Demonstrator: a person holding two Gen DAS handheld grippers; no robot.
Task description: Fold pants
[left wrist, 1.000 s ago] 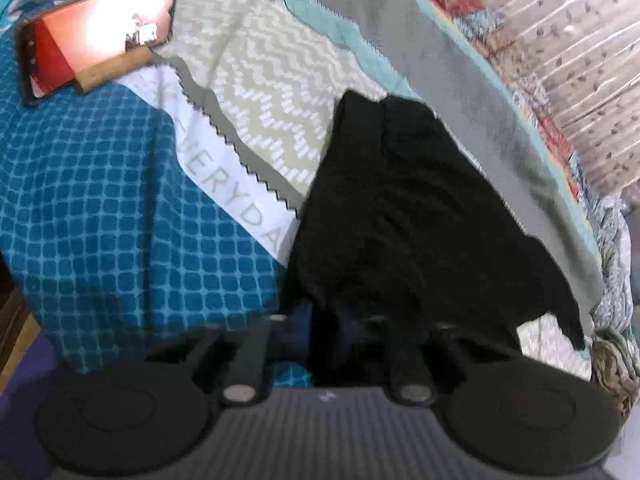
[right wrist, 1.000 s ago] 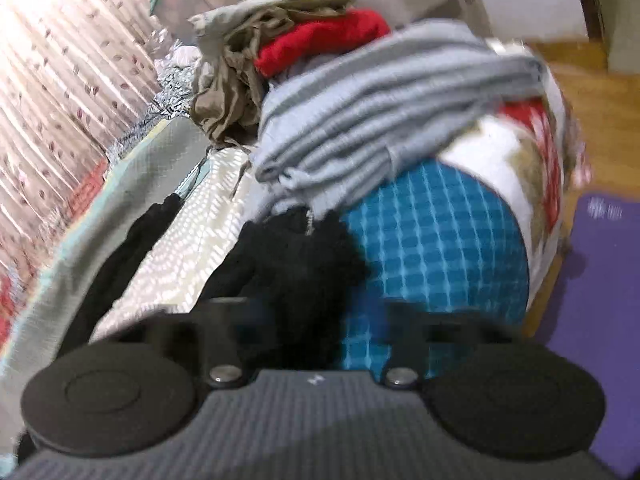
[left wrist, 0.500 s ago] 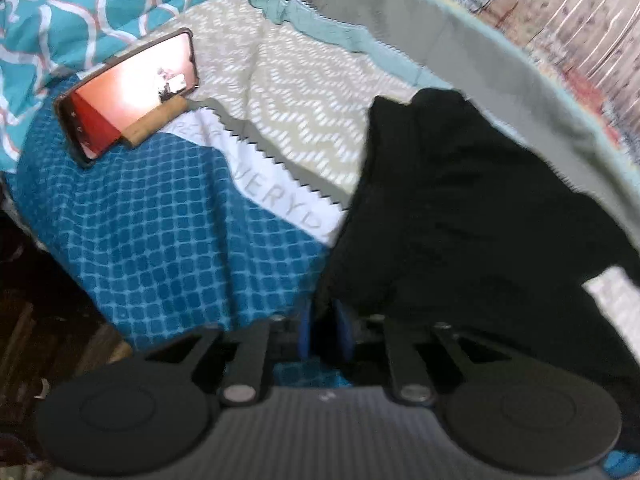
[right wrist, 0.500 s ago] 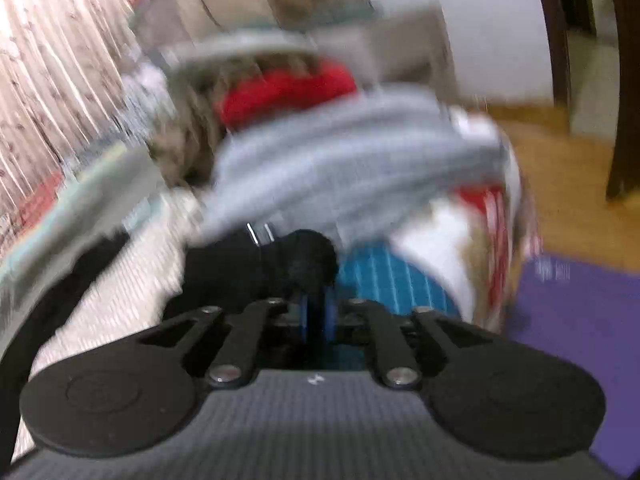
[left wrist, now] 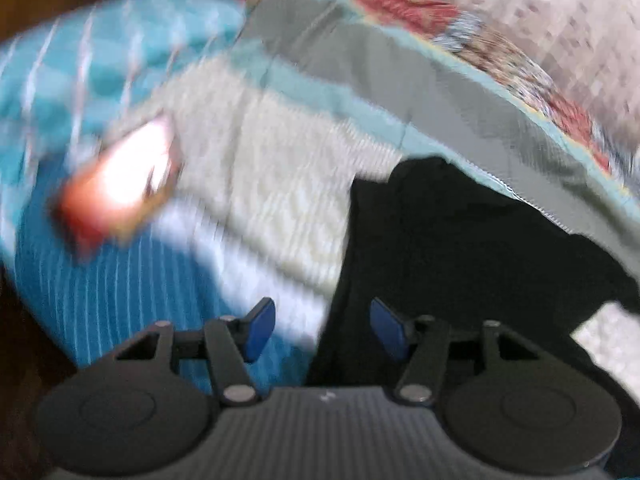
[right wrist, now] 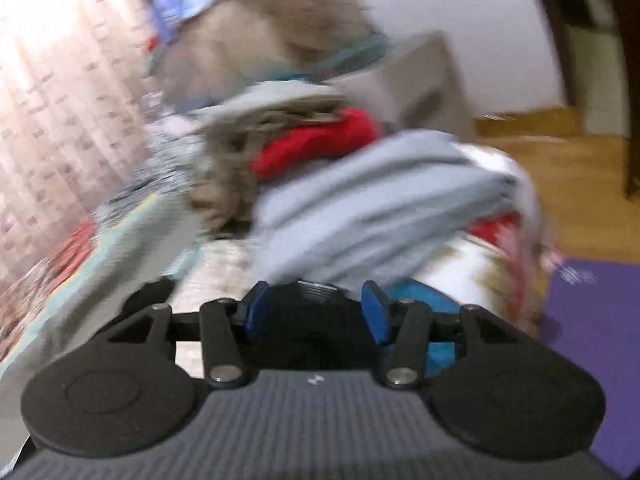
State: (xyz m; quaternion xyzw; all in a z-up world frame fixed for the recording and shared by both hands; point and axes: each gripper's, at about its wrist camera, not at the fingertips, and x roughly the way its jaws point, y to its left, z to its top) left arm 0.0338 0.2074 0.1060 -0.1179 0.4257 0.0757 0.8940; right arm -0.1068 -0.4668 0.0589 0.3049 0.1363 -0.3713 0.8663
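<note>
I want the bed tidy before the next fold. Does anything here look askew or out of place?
Yes. The black pants lie bunched on the bedspread, one edge tucked under the grey blanket. A loose clothes heap crowds the far end.

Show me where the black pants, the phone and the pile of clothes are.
black pants (left wrist: 460,248): left wrist view, middle of the dark fabric spread on the bed.
phone (left wrist: 124,176): left wrist view, blurred glowing screen.
pile of clothes (right wrist: 360,200): right wrist view, the grey garment at the pile's front.
</note>
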